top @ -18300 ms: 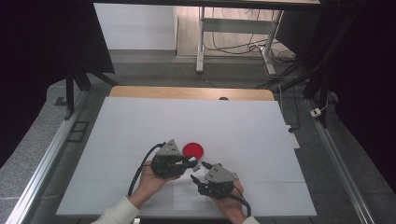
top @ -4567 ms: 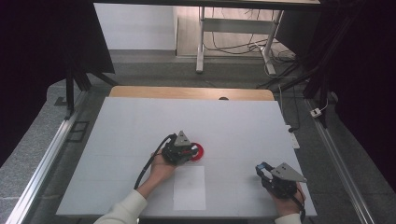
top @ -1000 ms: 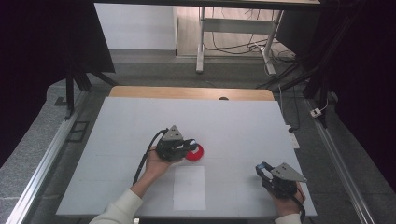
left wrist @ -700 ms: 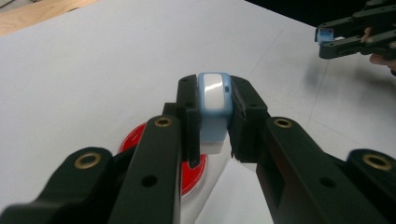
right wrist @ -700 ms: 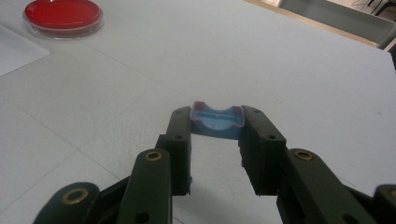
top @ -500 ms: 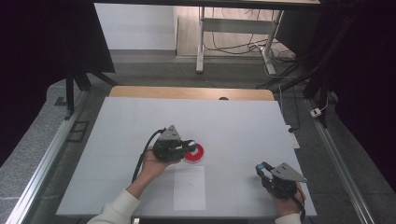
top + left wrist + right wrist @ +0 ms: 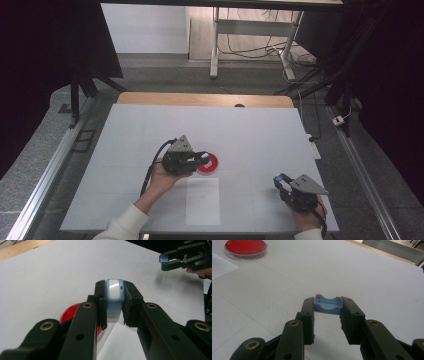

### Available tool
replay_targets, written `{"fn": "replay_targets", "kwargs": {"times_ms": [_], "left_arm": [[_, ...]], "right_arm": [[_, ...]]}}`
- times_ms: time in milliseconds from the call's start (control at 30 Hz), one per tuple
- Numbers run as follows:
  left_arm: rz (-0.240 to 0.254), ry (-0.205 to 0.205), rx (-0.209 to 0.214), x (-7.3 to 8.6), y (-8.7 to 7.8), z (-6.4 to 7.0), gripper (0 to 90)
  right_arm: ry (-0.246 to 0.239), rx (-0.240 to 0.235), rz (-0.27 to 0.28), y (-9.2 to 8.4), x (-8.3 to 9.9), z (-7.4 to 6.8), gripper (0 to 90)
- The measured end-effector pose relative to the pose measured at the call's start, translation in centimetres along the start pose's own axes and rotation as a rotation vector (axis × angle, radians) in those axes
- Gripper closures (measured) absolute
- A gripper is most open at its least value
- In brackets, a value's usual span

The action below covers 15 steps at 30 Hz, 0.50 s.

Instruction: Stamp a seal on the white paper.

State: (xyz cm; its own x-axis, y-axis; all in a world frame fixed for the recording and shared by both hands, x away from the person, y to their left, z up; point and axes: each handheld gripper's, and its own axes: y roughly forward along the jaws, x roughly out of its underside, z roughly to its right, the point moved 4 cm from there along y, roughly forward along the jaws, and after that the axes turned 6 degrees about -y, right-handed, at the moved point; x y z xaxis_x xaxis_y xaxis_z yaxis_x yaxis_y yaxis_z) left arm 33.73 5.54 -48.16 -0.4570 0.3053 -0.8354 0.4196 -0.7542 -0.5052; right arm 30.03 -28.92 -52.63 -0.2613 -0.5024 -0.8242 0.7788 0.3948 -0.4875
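1. We see the left gripper (image 7: 115, 307) with its jaws closed on a pale blue piece with a white face (image 7: 114, 296); its lower end sinks between the jaws, so we cannot make out its full shape.
2. Just under and beside those jaws lies a red round dish (image 7: 68, 315), mostly hidden by the left jaw in the left gripper view. In the high view the left gripper (image 7: 200, 159) reaches over the red round dish (image 7: 212, 164), so we cannot tell whether the two touch.
3. A white sheet (image 7: 202, 200) lies flat on the table (image 7: 125, 130), just nearer the person than the dish.
4. We see the right gripper (image 7: 327, 307) clamped on a small blue cap (image 7: 328, 304) with a hollow top; its underside is out of sight.
5. In the high view the right gripper (image 7: 280, 181) sits near the table's right front corner, well apart from the dish, and the cap there is too small to read.
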Motion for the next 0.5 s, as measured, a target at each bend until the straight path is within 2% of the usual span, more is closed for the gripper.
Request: {"fn": "replay_targets", "kwargs": {"times_ms": [500], "left_arm": [[-0.015, 0.020, 0.006, 0.6, -1.0, 1.3, 75.4]], "right_arm": [[-0.002, -0.004, -0.002, 0.1, 0.0, 0.0, 64.6]]}}
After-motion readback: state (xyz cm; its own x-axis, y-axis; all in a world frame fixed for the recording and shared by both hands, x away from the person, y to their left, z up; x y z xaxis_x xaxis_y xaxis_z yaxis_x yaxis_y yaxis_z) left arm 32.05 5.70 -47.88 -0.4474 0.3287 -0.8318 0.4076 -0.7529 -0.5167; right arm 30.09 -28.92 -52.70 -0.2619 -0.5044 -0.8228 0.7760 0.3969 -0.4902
